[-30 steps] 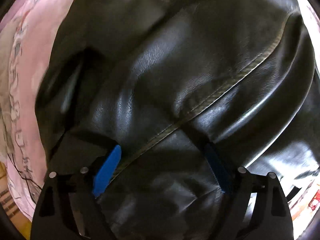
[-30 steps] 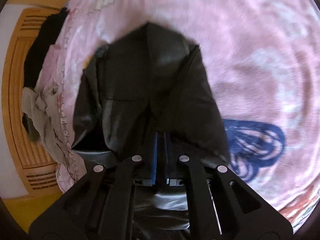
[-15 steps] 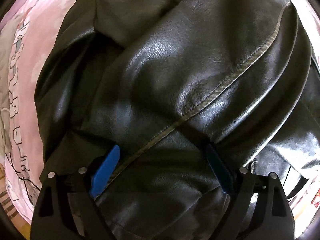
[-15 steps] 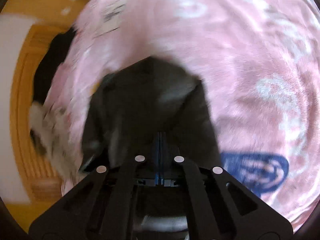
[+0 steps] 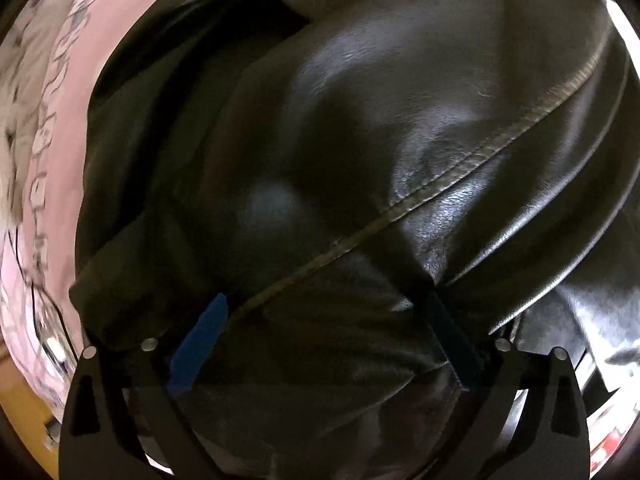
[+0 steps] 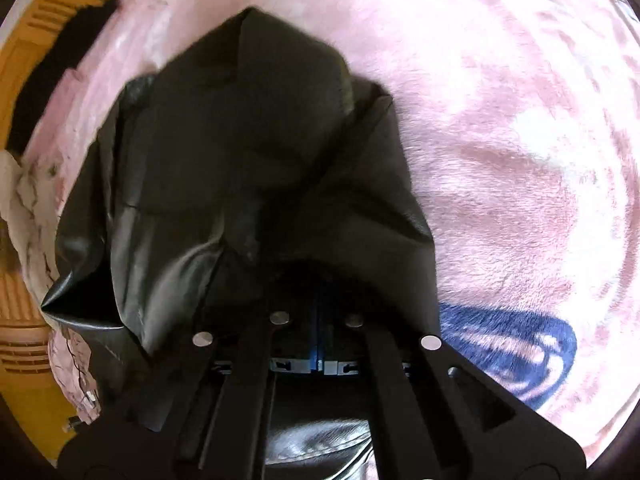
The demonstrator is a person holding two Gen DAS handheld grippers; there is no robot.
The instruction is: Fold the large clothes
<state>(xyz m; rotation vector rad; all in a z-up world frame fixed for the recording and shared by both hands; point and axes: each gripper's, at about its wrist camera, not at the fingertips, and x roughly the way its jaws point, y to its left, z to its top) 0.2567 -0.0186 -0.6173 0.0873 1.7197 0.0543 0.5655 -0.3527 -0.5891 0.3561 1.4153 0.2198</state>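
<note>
A black leather jacket [image 5: 360, 140] fills the left wrist view, with a stitched seam running diagonally across it. My left gripper [image 5: 324, 312] is open, its blue-padded fingers [image 5: 200, 336] spread wide and pressed against the leather. In the right wrist view the same jacket [image 6: 248, 152] hangs bunched in front of the camera. My right gripper [image 6: 318, 320] is shut on a fold of the jacket, its blue pads together under the leather.
A pink fleece blanket [image 6: 500, 160] with a dark blue print [image 6: 512, 348] covers the bed under the jacket. A wooden bed frame [image 6: 24, 344] and other clothes [image 6: 16, 184] lie at the left. The blanket's edge shows at the left [image 5: 44, 160].
My right gripper has lifted the jacket fold closer to the camera, so the leather covers more of the view. My left gripper has moved closer against the jacket and stays open.
</note>
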